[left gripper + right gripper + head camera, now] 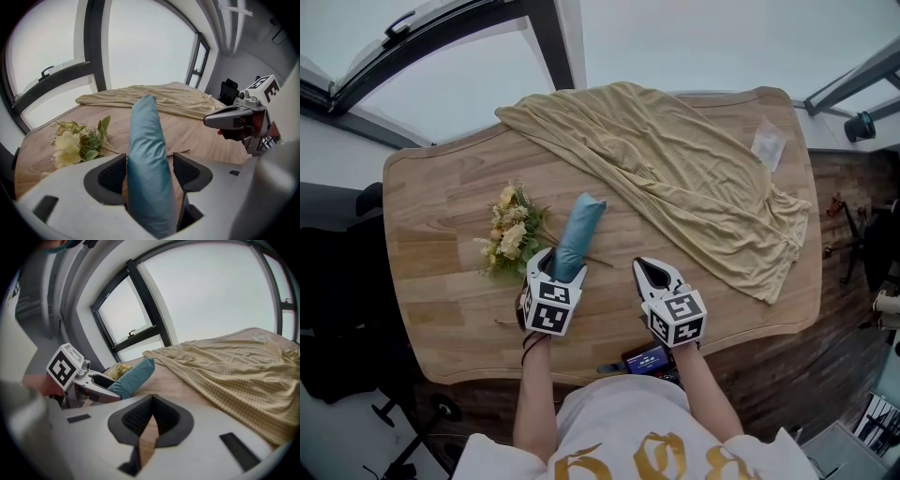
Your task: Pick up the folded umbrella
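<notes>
"Two jaws are straddling the folded umbrella on the left gripper. Are they actually gripping it?"

"Not as far as I am seeing. They are standing wide apart with a gap showing beside one pad, so nothing is being squeezed. The umbrella is lying on the wooden table, with its near end between those jaws and its far end pointing toward the beige cloth."

"So what is threatening the pickup?"

"Closing this near the end, the jaws may be letting the smooth sleeve slip out, or the long free end may be drooping on the lift. The flowers are lying just beside it, so a stem could be getting pinched too. The right gripper is hovering nearby, clenched on nothing and giving no support."
</notes>
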Motion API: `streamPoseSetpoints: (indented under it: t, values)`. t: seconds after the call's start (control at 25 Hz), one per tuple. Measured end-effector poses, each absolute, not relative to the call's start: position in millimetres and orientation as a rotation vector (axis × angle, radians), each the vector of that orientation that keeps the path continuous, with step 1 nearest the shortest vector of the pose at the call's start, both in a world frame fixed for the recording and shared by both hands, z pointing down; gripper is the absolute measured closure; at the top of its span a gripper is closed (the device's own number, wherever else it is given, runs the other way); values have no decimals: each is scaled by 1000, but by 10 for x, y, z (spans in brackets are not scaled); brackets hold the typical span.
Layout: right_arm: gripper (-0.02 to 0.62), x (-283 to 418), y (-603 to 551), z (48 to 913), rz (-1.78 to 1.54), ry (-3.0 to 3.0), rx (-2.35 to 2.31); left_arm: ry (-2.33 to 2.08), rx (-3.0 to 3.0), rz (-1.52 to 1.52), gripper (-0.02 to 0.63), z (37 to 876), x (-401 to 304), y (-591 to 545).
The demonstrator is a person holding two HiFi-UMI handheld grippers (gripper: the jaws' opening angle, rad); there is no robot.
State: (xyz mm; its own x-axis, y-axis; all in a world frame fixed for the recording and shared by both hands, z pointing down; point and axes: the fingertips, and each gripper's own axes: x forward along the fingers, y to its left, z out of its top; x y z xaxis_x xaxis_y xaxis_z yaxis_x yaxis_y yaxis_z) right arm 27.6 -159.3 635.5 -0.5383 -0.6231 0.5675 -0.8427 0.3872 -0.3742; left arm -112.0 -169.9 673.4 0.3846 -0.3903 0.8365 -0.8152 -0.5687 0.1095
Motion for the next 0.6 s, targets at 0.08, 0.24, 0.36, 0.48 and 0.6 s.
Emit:
streamPoseSetpoints:
  t: [0.08, 0.24, 0.36, 0.48, 0.6]
  values:
    - [584, 301, -1609, 6395, 925, -2306, 1281, -1021, 2122, 1113, 292, 6795, -1107, -1711]
    - [584, 341, -1599, 6480, 949, -2288, 1278, -1009, 2098, 1177, 282, 6892, -1106, -1730]
    - [584, 369, -1594, 6540, 965, -2274, 1280, -1008, 2088, 1208, 282, 6948, -1101, -1757]
    - [584, 391, -1598, 6578, 972, -2264, 1287, -1010, 2090, 1242, 282, 7000, -1081, -1768]
    - [584, 405, -1603, 6599, 974, -2262, 1291, -1031, 2098, 1270, 282, 7033, -1086, -1780]
